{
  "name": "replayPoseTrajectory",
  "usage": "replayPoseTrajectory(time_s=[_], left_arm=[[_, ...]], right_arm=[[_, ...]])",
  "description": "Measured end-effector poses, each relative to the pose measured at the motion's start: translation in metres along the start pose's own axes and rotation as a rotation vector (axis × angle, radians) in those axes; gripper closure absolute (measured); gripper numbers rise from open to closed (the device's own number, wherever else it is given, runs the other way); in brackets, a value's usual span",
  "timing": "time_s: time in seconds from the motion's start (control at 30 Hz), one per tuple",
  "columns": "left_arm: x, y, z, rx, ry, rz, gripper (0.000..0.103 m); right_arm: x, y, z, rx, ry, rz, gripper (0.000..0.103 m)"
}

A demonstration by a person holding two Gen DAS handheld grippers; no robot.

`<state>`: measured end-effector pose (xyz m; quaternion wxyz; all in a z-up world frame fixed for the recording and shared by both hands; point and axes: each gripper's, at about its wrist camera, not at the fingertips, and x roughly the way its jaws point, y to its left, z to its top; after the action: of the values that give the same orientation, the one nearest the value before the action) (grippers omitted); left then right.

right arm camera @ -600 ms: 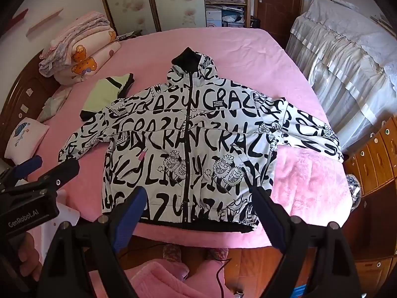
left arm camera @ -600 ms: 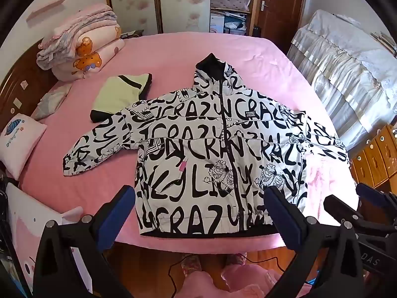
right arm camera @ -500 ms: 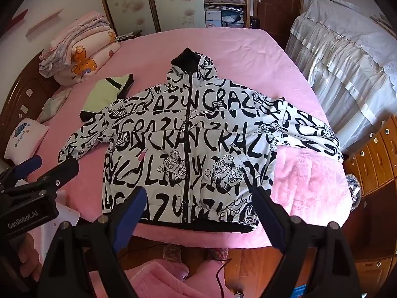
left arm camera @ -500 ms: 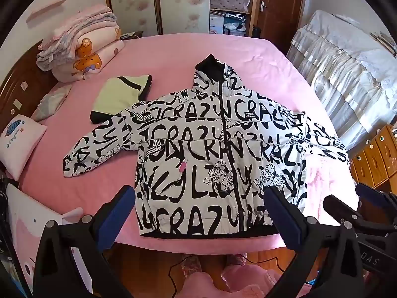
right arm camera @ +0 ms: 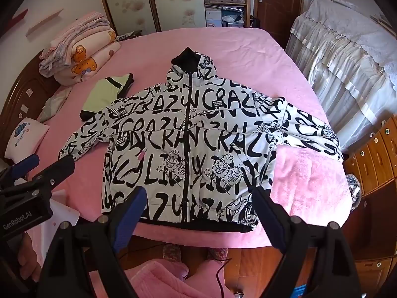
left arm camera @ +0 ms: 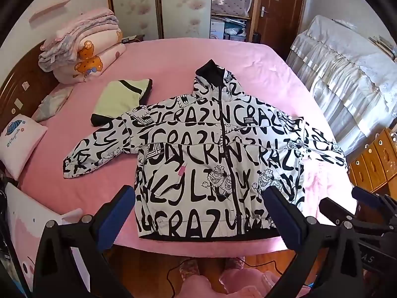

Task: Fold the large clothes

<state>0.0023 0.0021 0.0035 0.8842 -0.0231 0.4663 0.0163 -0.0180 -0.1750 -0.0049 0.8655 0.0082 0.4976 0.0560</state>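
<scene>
A large white jacket covered in black lettering lies face up and zipped on the pink bed, both sleeves spread out, its hem at the near edge. My left gripper hovers above the hem, open, with nothing between its blue pads. My right gripper hangs over the hem too, open and empty. In the right wrist view the left gripper shows at the left edge; in the left wrist view the right gripper shows at the right edge.
A folded yellow-green and black garment lies beside the jacket's left sleeve. Stacked quilts and pillows sit by the headboard. A fluffy pink blanket lies under the right sleeve. Wooden drawers stand on the right.
</scene>
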Motion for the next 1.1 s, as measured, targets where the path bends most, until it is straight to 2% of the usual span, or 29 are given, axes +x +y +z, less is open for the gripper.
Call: replayPoseTrajectory(time_s=[0.2, 1.1], left_arm=[[-0.004, -0.004, 0.013, 0.001, 0.004, -0.006, 0.0], [-0.004, -0.007, -0.005, 0.0, -0.009, -0.006, 0.0]], right_arm=[[0.0, -0.002, 0.0, 0.004, 0.004, -0.001, 0.016], [0.006, -0.009, 0.003, -0.009, 0.003, 0.004, 0.016]])
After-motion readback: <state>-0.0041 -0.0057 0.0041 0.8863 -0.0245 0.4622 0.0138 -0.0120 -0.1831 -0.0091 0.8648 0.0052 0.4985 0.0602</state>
